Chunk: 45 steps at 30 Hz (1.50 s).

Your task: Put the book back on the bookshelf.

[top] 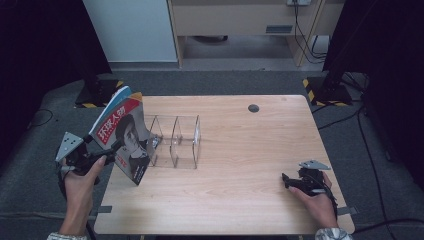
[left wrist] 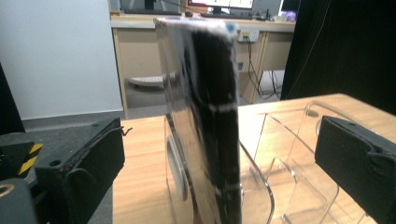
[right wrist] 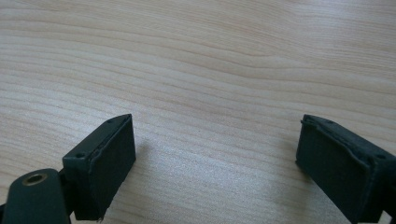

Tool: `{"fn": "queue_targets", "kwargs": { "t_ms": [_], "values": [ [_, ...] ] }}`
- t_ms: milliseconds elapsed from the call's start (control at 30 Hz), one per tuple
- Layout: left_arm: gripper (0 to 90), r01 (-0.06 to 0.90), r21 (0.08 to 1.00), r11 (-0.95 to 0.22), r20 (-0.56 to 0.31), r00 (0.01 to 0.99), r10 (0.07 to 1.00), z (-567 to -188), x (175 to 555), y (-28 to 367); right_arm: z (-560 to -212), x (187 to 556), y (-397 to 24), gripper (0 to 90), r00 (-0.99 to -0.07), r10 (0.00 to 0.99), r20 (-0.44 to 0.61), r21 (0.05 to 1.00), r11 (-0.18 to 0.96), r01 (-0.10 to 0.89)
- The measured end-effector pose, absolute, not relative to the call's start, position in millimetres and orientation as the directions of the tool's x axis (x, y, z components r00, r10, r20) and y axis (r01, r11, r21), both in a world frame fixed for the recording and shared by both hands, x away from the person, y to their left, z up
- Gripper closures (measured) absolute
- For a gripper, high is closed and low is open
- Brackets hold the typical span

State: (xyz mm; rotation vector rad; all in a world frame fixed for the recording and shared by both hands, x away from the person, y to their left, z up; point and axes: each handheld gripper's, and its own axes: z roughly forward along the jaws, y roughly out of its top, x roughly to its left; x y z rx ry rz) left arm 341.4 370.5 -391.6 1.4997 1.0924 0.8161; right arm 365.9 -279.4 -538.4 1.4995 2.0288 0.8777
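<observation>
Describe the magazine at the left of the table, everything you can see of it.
The magazine is thin and glossy, its red-topped cover bearing white characters and a dark portrait. It stands on edge, leaning, at the left end of the clear acrylic rack, its lower corner near the wooden table edge. The left gripper faces its dark spine, jaws spread wide to either side, not clamping it. Whether it rests inside a compartment is unclear.

A glossy magazine (top: 126, 135) with a portrait cover stands tilted near the tabletop's left edge. It leans against a clear acrylic rack (top: 175, 141).
</observation>
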Motion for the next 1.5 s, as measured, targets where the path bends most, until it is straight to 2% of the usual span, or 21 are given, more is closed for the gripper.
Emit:
{"fn": "queue_targets", "kwargs": {
  "t_ms": [300, 700, 1500],
  "values": [
    [1.4, 0.243, 0.97, -0.022, -0.058, 0.317, 0.947, -401.0, 328.0, 378.0, -538.2, 364.1, -278.3, 11.9, -0.292, 0.956, 0.008, 0.724, 0.196, 0.661],
    [1.8, 0.274, 0.953, -0.133, 0.03, 0.35, 0.936, -413.6, 312.7, 359.0, -538.2, 364.0, -278.4, 11.8, -0.295, 0.956, 0.007, 0.724, 0.198, 0.661],
    [3.1, 0.321, 0.932, -0.17, 0.037, 0.381, 0.924, -439.0, 287.7, 341.7, -538.3, 362.2, -277.4, 11.3, -0.299, 0.954, 0.006, 0.725, 0.202, 0.659]
  ]
}}
